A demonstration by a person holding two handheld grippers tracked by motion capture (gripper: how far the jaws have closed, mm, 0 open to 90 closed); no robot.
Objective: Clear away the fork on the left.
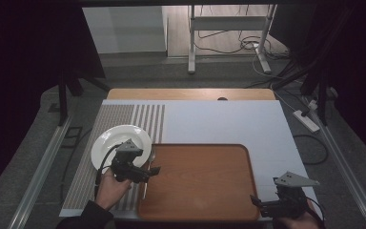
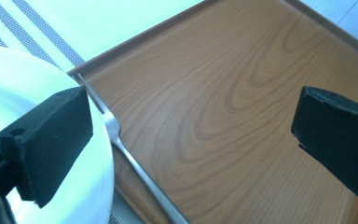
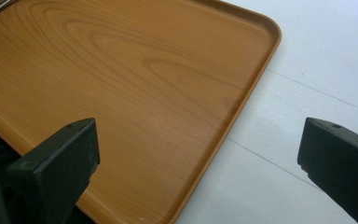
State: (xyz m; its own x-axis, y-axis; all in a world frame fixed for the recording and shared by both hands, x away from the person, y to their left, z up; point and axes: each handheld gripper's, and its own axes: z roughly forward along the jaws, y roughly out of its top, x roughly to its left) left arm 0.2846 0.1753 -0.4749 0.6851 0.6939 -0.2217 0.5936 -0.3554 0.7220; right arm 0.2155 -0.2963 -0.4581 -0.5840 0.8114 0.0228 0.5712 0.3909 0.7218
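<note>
Between plate (image 1: 119, 143) and tray (image 1: 205, 191): left tool (image 1: 153, 170), jaws wide, empty, above fork (image 1: 148, 164) lying along tray's left rim. Right tool (image 1: 255, 200), jaws wide, empty, at tray's near right corner. Step judged: fork set down; next, withdraw clear.

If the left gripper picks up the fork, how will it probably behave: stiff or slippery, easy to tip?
The fork looks like thin polished metal, so it is probably stiff but slippery between the pads. It seems to lie across the tray rim beside the white plate, so a push may make it rock or slide. The left gripper is open above it.
</note>
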